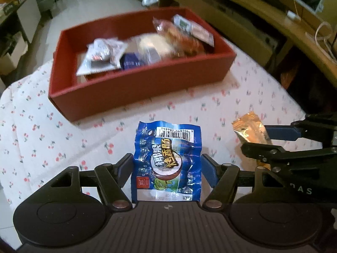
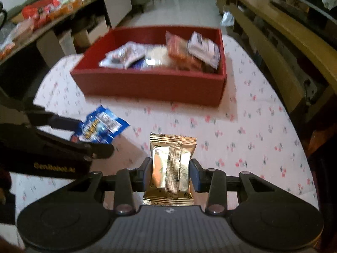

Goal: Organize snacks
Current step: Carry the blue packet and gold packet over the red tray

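A: Left gripper [image 1: 167, 166] status?

B: Pinching the blue sausage packet [image 1: 167, 162] by its two side edges, lower centre of the left wrist view. Packet sticks up past the fingers, barcode end on top.

A: Right one?

B: Right gripper [image 2: 170, 171] is clamped on the gold foil packet [image 2: 171, 168], lower centre of its own view, seam strip facing the camera. Both packets are held over the cherry-print tablecloth [image 1: 52, 130].

A: Where's the box?

B: Red box [image 1: 134, 86] is in the upper middle of both views, well apart from both grippers. Several wrapped snacks [image 1: 105, 52] already lie inside, blurred, can't read them.

A: Handling notes?

B: Both look light. Blue film is thin, crinkly, probably slick; the round lump in the middle is likely the firmest place to hold. Gold one looks puffy, so a hard squeeze may crush what's inside. Side-edge grips look fine for a short carry.

A: Risk?

B: Slipping out sideways if tilted.
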The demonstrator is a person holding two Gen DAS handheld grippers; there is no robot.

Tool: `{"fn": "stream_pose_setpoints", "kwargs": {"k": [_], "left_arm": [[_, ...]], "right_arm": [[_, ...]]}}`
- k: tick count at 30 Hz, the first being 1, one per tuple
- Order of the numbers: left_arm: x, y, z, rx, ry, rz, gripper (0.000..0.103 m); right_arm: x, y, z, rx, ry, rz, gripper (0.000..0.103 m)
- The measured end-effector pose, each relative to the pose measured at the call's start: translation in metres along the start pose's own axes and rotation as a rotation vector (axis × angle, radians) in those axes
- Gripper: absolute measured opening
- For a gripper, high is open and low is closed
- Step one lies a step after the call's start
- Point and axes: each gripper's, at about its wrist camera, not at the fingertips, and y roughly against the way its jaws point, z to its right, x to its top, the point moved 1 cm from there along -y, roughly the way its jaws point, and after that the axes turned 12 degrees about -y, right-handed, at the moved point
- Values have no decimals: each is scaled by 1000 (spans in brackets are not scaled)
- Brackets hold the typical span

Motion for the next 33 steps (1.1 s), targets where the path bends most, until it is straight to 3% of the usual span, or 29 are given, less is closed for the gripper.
{"fn": "stream_pose_setpoints", "kwargs": {"k": [6,17,23,33], "left_arm": [[24,7,-16,10,60,57,74],[84,7,-56,98,129,138,74],[104,-8,-75,144,158,132,74],[111,-41,-95,181,194,76,74]], "right_arm": [[34,6,-5,37,-31,73,40],[111,-14,-12,66,-57,152,40],[141,-35,-20,58,-44,168,40],[160,-75,-26,20,-5,156,40]]}}
